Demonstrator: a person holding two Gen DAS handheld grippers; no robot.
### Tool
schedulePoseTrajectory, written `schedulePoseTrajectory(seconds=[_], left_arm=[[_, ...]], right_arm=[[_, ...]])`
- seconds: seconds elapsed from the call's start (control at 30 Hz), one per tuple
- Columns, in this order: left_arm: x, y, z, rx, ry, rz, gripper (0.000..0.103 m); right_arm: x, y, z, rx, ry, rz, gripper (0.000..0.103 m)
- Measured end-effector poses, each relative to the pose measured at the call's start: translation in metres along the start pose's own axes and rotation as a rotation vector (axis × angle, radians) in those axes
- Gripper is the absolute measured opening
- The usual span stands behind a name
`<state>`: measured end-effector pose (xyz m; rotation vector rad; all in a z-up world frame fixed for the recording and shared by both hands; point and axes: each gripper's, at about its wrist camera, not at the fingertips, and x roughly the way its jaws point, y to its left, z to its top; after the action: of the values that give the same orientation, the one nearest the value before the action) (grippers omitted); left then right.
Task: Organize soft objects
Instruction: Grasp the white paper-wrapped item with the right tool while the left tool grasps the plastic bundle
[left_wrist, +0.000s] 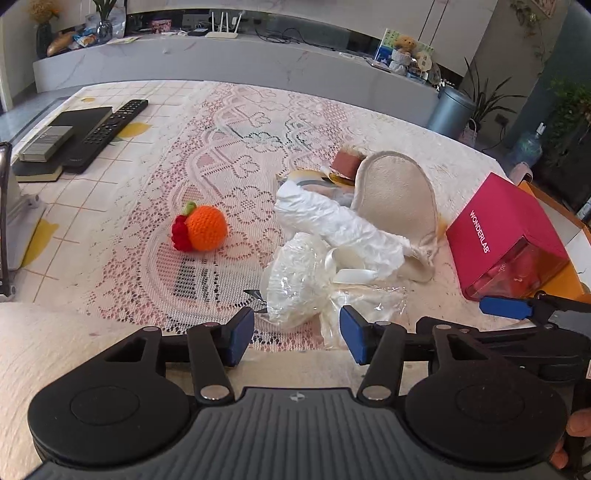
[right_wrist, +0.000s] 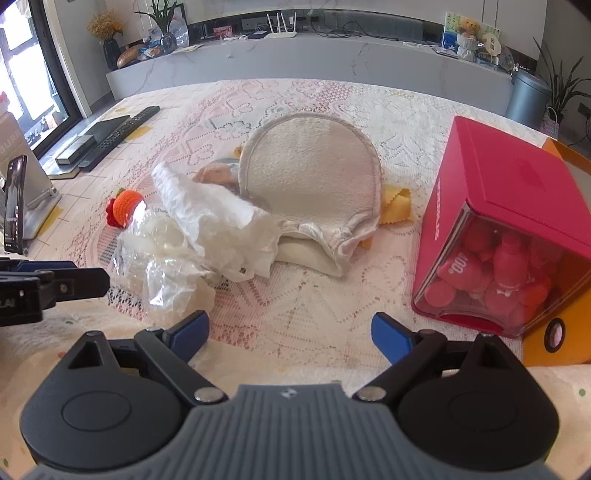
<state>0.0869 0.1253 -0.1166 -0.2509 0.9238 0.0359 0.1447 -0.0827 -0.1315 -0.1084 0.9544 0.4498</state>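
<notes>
crochet orange (left_wrist: 205, 228): knitted yarn | wrapper (right_wrist: 166, 258): glossy clear plastic | tablecloth (right_wrist: 295, 295): lace | round pad (right_wrist: 310, 173): nubbly terry

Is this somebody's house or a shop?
Most likely a house, probably the living room: a TV remote lies on the lace-covered table, and a wifi router and teddy bear sit on the long shelf behind.

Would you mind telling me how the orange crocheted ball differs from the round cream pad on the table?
The crocheted ball is bright orange with red and green trim; the cream pad is plain off-white. The ball is small and round; the pad is much larger and flat. The ball sits alone on the lace tablecloth; the pad leans on a pile of things. Both are soft and untouched by either gripper.
</notes>
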Motion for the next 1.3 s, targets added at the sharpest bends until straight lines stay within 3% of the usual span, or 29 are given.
schedulePoseTrajectory(seconds=[0.23,0.5,0.67,0.93,1.13,1.17,1.2,1.23,1.3], left_arm=[[0.02,-0.008,0.003,0.04,0.055,-0.006,0.063],[0.02,-0.001,0.007,-0.031,0.046,-0.042,0.063],[0.014,0.007,0.008,-0.104,0.043,0.06,0.061],[0.011,0.016,0.009,-0.158,0.028,0.089,0.058],[0.011,0.016,0.008,-0.153,0.027,0.083,0.058],[0.01,0.016,0.008,-0.155,0.026,0.079,0.058],[0.01,0.016,0.008,-0.157,0.025,0.074,0.058],[0.009,0.017,0.007,-0.158,0.024,0.069,0.058],[0.008,0.016,0.007,-0.161,0.02,0.057,0.058]], right_arm=[[0.006,-0.005,0.01,0.021,-0.017,-0.002,0.09],[0.0,-0.002,0.023,-0.008,-0.061,0.002,0.085],[-0.006,0.011,0.041,-0.066,-0.1,0.06,0.082],[0.02,0.05,0.068,-0.255,-0.069,0.072,0.076],[0.049,0.054,0.066,-0.262,0.022,0.063,0.054],[0.051,0.053,0.065,-0.258,0.037,0.071,0.038],[0.053,0.052,0.062,-0.249,0.05,0.081,0.016],[0.052,0.051,0.061,-0.236,0.054,0.091,0.01],[0.044,0.048,0.057,-0.217,0.042,0.111,0.008]])
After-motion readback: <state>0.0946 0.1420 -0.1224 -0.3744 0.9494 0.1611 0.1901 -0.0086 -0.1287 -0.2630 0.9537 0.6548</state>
